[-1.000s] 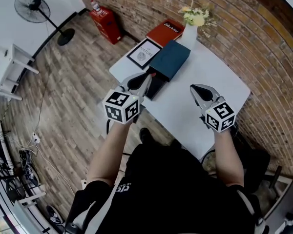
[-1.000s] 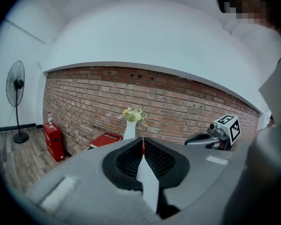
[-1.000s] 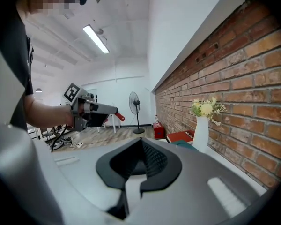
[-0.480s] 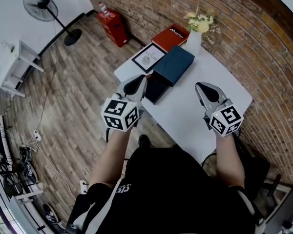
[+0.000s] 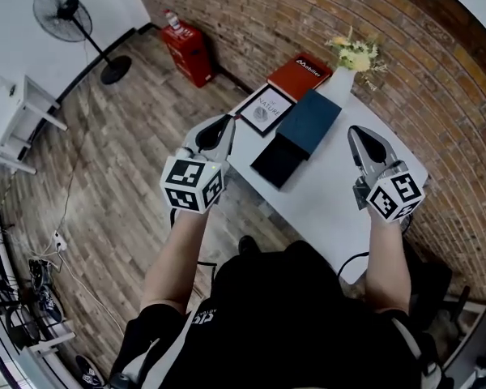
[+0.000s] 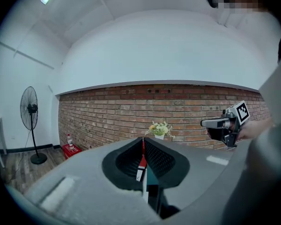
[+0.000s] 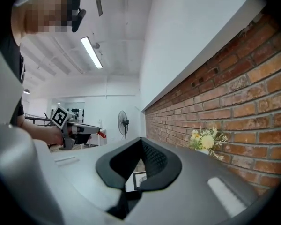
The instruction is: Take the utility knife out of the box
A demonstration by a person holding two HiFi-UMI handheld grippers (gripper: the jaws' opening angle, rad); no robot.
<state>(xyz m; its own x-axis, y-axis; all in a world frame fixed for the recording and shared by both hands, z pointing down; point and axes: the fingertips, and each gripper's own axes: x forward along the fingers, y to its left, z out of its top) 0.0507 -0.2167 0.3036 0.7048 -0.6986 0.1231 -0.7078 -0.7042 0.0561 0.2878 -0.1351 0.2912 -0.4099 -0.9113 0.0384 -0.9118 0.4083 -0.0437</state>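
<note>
My left gripper [image 5: 223, 123] is shut on the utility knife [image 6: 141, 162], a slim red, white and black tool pinched between the jaws. It hangs left of the white table [image 5: 332, 201], over the wood floor. In the right gripper view the knife's red end [image 7: 102, 134] pokes out past the left gripper [image 7: 91, 129]. The dark blue box [image 5: 309, 121] lies on the table with its black inner tray [image 5: 275, 162] slid out toward me. My right gripper [image 5: 358, 134] is shut and empty, raised over the table to the right of the box.
A framed picture [image 5: 266, 109], a red book [image 5: 301, 74] and a white vase of flowers [image 5: 350, 61] stand at the table's far end by the brick wall. A red box [image 5: 188, 45], a standing fan [image 5: 58, 13] and a white shelf [image 5: 16, 116] stand on the floor to the left.
The left gripper has drawn back to the left, away from the box's tray, carrying the knife and rising. The right gripper has also risen.
</note>
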